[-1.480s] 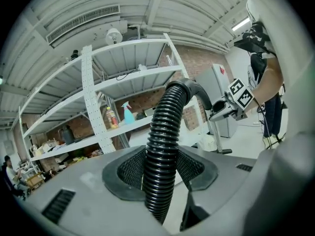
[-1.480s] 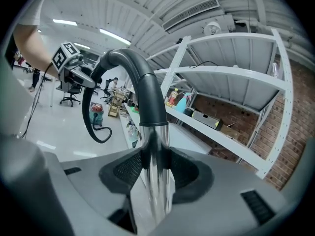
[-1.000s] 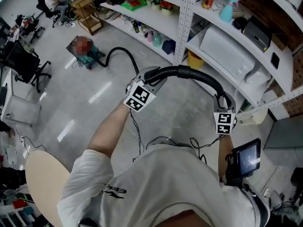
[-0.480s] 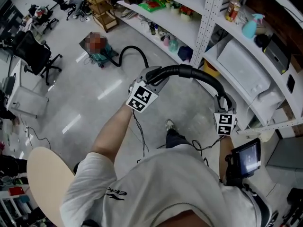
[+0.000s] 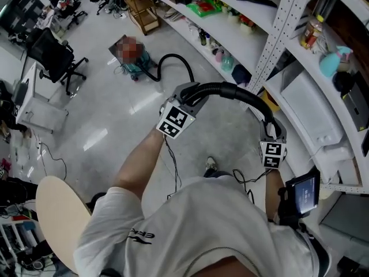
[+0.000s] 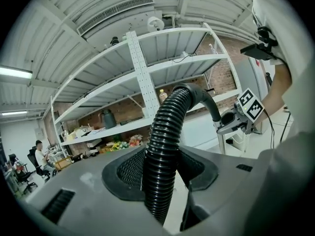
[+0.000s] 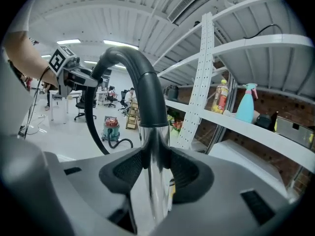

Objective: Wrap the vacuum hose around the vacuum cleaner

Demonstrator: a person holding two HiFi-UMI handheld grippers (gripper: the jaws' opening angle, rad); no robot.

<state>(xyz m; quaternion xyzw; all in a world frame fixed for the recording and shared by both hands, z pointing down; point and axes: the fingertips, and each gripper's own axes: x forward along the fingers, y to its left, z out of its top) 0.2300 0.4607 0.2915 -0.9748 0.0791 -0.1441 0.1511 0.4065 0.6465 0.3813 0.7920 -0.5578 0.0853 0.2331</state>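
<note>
The tall white metal shelving (image 5: pixel 277 27) had slid rightward in the head view, and the small teal canister vacuum cleaner (image 5: pixel 138 68) had drifted toward centre. It was still well apart, so the person was probably walking toward it. The black ribbed vacuum hose (image 5: pixel 225 89) arched as before. The left gripper (image 5: pixel 183 97) pinched its ribbed part and the right gripper (image 5: pixel 272 131) pinched its chrome tube (image 7: pixel 152 181). Wrapping had not begun.

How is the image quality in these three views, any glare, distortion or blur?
Head view: sharp, with streaks of lamp glare on the glossy floor. Left gripper view: heavy fisheye with black corners, bending the shelf upright; the ribbed hose is crisp. Right gripper view: same fisheye; the chrome tube mirrors its surroundings, and ceiling lamps blow out.
</note>
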